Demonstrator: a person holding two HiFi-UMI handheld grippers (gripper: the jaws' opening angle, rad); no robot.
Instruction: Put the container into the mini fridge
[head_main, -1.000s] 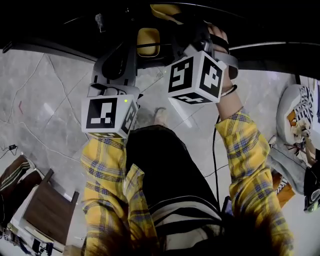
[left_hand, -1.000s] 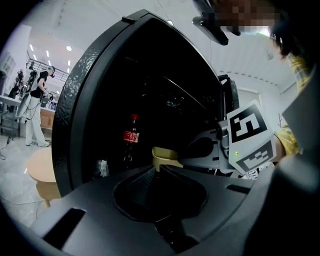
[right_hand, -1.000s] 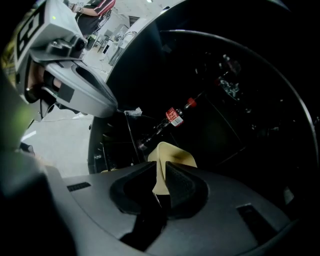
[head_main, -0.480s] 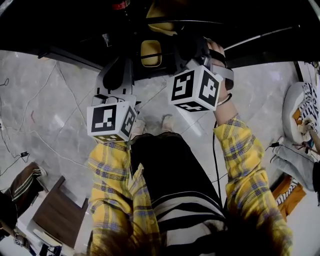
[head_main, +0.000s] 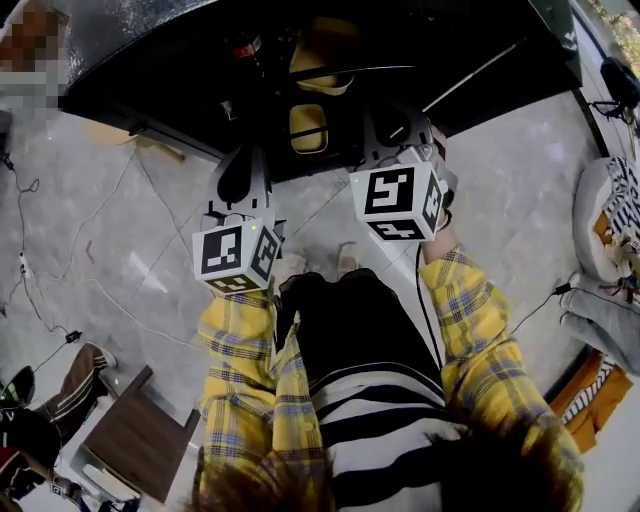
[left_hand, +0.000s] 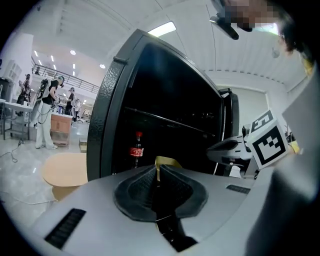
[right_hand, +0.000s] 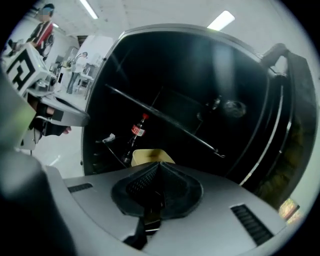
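Up at twelve o'clock, inside black open mini fridge: yellow plastic container, shelved. Fingers of left gripper pinched together, empty; right gripper same. Might clip container or red-capped cola bottle at eleven on a careless swing.

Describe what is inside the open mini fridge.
A yellow container and a red-capped bottle stand inside the mini fridge. The right gripper covers the container's lower part; the dark back cannot be made out.
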